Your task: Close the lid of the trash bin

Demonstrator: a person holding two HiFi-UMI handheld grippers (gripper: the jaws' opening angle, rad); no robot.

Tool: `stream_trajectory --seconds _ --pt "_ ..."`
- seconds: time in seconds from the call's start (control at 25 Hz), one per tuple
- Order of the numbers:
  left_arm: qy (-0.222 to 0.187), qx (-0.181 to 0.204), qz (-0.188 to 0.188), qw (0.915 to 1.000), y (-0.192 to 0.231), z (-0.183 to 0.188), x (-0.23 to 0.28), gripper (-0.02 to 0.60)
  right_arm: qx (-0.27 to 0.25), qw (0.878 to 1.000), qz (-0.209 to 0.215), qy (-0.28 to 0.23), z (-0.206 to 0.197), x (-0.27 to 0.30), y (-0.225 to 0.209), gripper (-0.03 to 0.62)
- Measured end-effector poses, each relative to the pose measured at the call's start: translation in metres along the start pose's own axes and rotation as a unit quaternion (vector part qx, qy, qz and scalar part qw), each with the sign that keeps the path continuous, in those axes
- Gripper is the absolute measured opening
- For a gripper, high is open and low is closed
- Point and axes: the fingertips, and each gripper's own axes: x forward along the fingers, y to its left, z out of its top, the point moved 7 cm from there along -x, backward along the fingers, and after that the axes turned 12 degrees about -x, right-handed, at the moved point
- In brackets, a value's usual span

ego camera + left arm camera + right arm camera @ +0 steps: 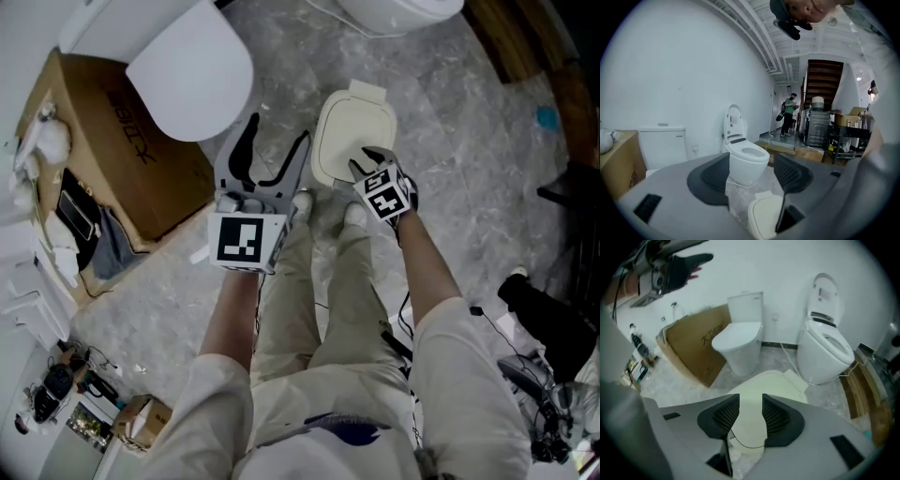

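Right tongs (750,403) over trash-bin lid (765,381)

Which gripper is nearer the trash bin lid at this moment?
Right. The right gripper is directly over the near edge of the trash bin lid; the left gripper is off to the lid's left, clear of it.

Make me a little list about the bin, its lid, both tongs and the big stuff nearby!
Trash bin: cream, on the floor by the person's feet
Lid: looks flat down, closed
Left tongs: wide open, empty, beside the bin
Right tongs: a little open, empty, over the lid
Nearby: shut toilet, open toilet, cardboard box
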Motion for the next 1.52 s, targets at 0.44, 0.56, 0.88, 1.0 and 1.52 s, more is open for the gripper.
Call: stream_trajectory --seconds 0.44,0.56,0.88,1.0,1.52 --pt "-0.104 0.012 -0.123 0.9868 -0.118 0.192 -0.060 0.289 0.192 0.890 -0.254 -0.327 0.138 -0.348 -0.038 0.170" --pt "-0.121 0.007 -0.153 0.9808 -0.149 0.223 -0.095 0.288 0.161 0.857 -0.303 -0.384 0.155 -0.439 -0.009 0.175" --pt "-0.180 0.005 -0.157 0.9711 -0.185 0.253 -0.151 0.052 0.147 0.797 -0.384 -0.442 0.144 -0.537 0.045 0.139" --pt "-0.201 0.019 -0.160 0.9663 -0.189 0.265 -0.141 0.000 0.144 0.790 -0.404 -0.438 0.146 -0.541 0.036 0.093" --pt "-0.262 0.042 -0.139 0.9542 -0.192 0.351 -0.077 -0.002 0.119 0.747 -0.451 -0.474 0.220 -0.556 -0.043 0.028"
